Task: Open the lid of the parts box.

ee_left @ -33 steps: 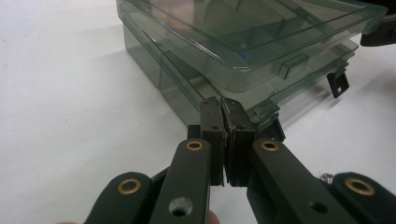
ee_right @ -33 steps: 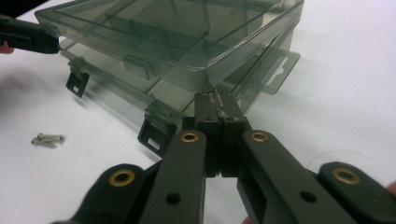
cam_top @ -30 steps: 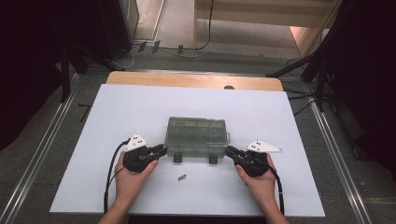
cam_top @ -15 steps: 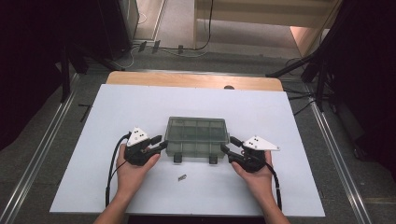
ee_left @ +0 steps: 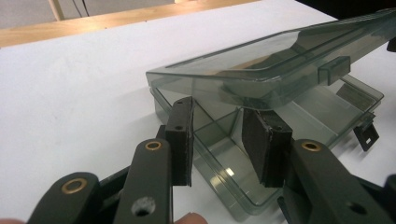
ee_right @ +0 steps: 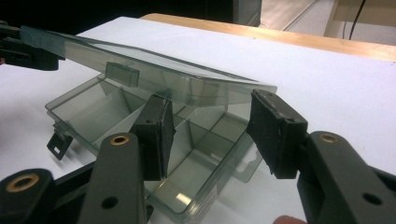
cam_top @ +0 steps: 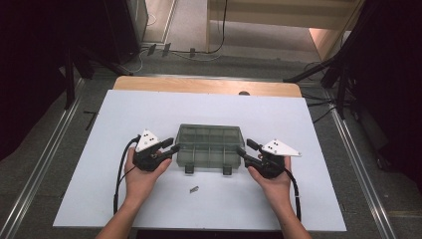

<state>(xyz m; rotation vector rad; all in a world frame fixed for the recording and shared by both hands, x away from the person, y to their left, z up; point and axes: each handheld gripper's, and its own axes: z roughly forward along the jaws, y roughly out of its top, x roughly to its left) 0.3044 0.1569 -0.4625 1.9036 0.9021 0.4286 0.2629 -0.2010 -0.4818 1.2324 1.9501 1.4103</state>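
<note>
Grippers flank the smoky translucent plastic compartment box [cam_top: 209,146], long axis running between them: left gripper [cam_top: 171,147] and right gripper [cam_top: 242,151], jaws parted, under its raised lid's [ee_left: 261,74] ends, gripping nothing.

Both forearms reach in side by side, each hand wrapped around its tongs. The left tongs [cam_top: 170,148] and right tongs [cam_top: 244,149] point inward toward each other, jaws having just parted, pads clamping nothing.
</note>
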